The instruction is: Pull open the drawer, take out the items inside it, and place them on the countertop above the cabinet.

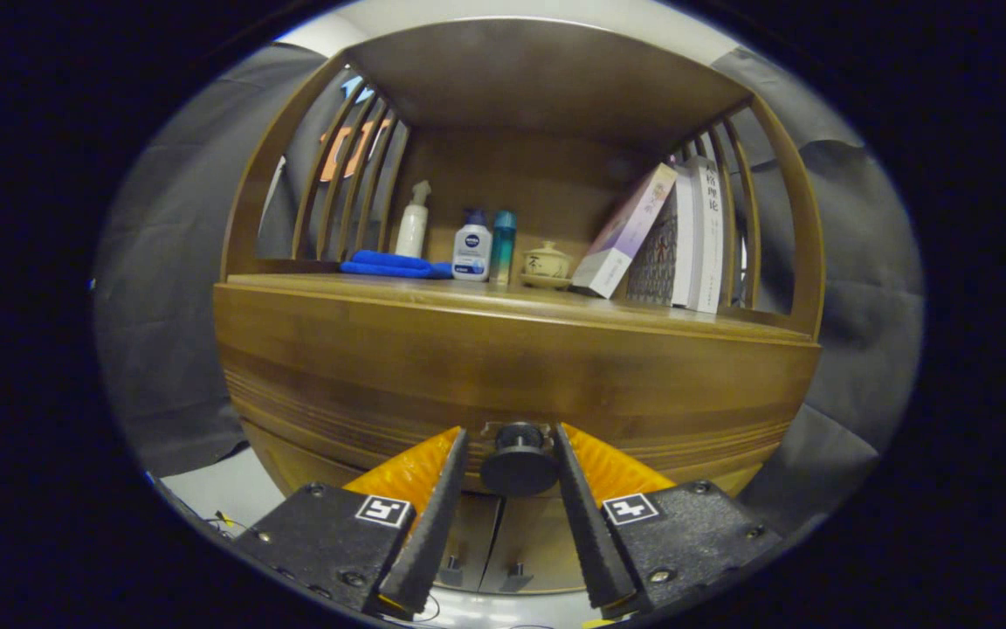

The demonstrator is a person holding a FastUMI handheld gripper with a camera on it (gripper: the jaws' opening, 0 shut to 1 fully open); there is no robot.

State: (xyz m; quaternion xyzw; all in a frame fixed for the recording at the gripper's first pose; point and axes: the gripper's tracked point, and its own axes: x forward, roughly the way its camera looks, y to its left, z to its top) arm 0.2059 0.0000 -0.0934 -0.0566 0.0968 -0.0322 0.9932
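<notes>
Fingers straddle the knob, drawer not yet open.

Gripper point(512, 437) sits narrow around the dark round knob point(519, 467) on the drawer point(503, 384) front, jaws flanking it with thin gaps showing, so no squeeze yet by my judgement. Close squarely on the knob's neck, then draw straight back, level, so the pads don't slip off. Above, the countertop point(433, 293) has bare room along its front edge; the books point(686, 236), blue cloth point(389, 264), bottles point(472, 249) and little lidded cup point(547, 262) stand further back.
</notes>
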